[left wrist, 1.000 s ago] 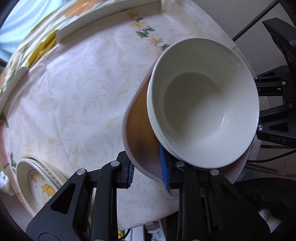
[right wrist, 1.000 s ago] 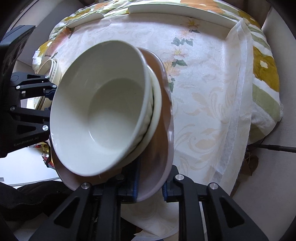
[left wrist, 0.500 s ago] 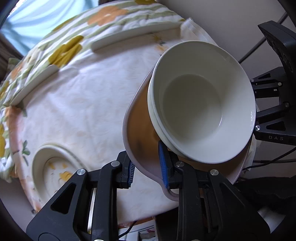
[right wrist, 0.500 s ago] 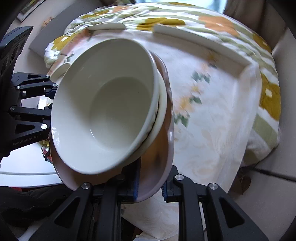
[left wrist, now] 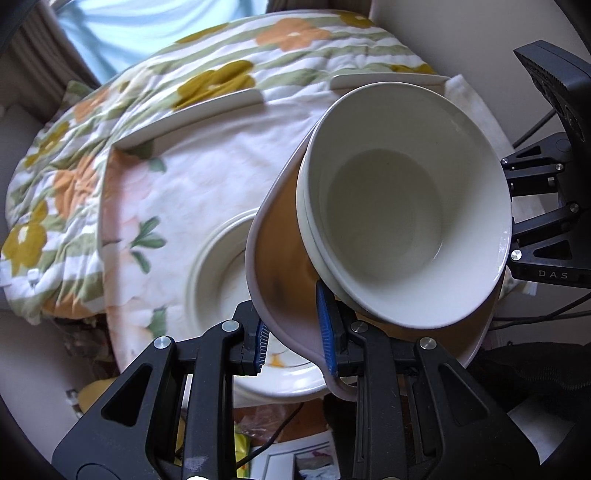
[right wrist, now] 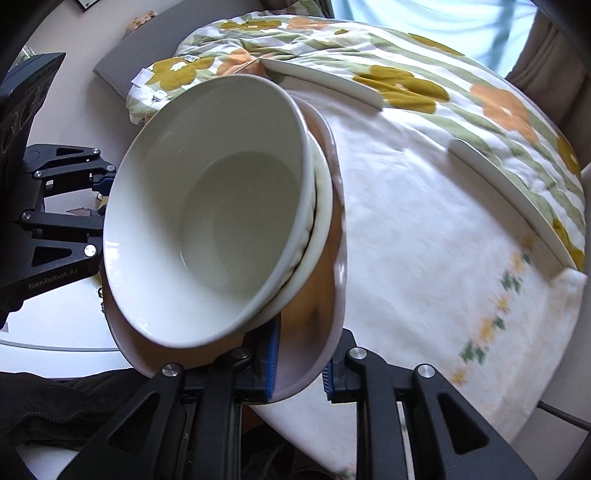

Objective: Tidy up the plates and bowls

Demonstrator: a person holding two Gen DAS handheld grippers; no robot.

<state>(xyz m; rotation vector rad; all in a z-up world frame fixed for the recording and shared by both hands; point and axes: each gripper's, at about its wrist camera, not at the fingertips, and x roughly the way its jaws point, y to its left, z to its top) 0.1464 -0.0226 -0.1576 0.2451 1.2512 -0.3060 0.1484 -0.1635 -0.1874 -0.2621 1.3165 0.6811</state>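
Two hand-held grippers carry one stack of dishes above the worktop.

The left hand-held gripper (left wrist: 295, 341) and the right hand-held gripper (right wrist: 299, 363) each pinch opposite rim edges of the pink dish (left wrist: 280, 258), jaws narrowed onto it. Two nested white bowls (left wrist: 402, 206) sit tilted inside. Below, a flowered plate (left wrist: 218, 258) lies on the pale tablecloth (right wrist: 424, 229).

This is a home. A flowered quilt (left wrist: 155, 85) lies by a curtained window (right wrist: 443, 26). A worktop under a floral cloth (right wrist: 443, 236) carries household crockery (left wrist: 221, 266).
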